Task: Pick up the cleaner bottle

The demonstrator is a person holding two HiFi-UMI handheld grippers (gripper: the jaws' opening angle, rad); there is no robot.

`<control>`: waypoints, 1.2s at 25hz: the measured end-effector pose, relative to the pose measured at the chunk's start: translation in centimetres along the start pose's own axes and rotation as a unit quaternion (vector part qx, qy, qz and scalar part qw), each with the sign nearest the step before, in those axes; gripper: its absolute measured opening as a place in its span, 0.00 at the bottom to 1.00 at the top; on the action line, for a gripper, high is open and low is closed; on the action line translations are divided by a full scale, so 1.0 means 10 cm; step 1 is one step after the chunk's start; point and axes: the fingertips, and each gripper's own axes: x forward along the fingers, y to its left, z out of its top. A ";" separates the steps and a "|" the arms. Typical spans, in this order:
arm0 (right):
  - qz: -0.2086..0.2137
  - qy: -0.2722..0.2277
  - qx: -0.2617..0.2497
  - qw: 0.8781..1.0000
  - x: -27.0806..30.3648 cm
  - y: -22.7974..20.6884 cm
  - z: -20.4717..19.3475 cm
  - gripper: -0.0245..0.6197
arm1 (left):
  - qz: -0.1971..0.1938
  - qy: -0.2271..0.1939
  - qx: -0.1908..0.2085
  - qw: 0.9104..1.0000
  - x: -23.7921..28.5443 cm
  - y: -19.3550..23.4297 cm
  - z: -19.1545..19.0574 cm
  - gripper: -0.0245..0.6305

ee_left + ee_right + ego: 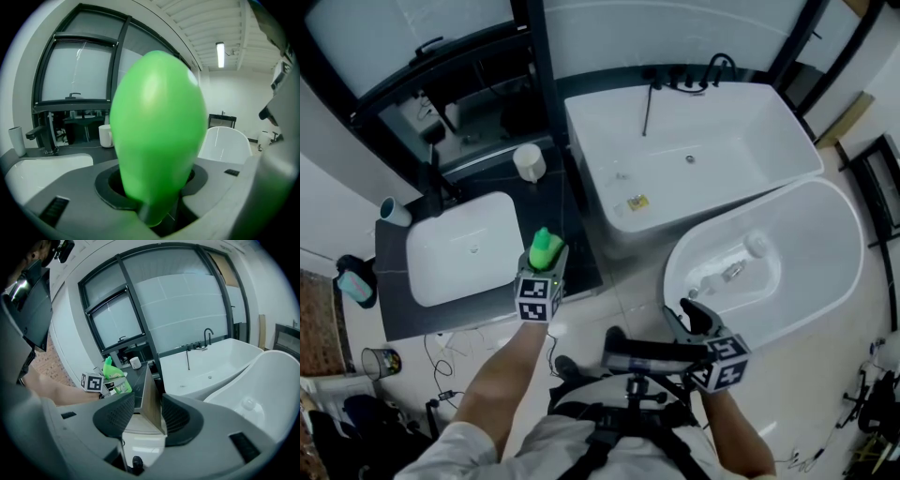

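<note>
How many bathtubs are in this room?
2. A white rectangular bathtub stands by the window; a white oval bathtub sits in front of it, at the right. Others may lie outside the pictures.

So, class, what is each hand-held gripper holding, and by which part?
Left hand-held gripper clamps the green bottle low on its body; right hand-held gripper holds nothing.

No writing is legible anywhere, not even on the cleaner bottle (110,368).
</note>
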 end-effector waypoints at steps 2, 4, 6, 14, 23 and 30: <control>0.000 0.001 0.000 1.000 0.01 0.00 0.00 0.32 | -0.001 -0.001 -0.001 1.000 0.01 -0.01 -0.01 0.33; 0.000 0.003 -0.001 1.000 0.03 0.00 0.00 0.32 | -0.002 0.000 -0.002 1.000 0.01 -0.01 -0.02 0.33; 0.000 0.006 -0.002 1.000 0.05 0.01 -0.01 0.32 | 0.000 0.000 -0.001 1.000 0.02 0.01 -0.02 0.33; 0.004 0.010 -0.003 1.000 0.11 0.04 -0.01 0.32 | 0.004 0.007 0.001 1.000 0.04 0.02 -0.02 0.32; 0.002 0.018 0.001 1.000 0.10 0.04 -0.06 0.32 | -0.002 -0.002 -0.003 1.000 0.03 0.02 -0.01 0.32; 0.003 0.020 -0.004 1.000 0.12 0.05 -0.07 0.32 | -0.009 -0.001 0.001 1.000 0.05 0.00 -0.02 0.32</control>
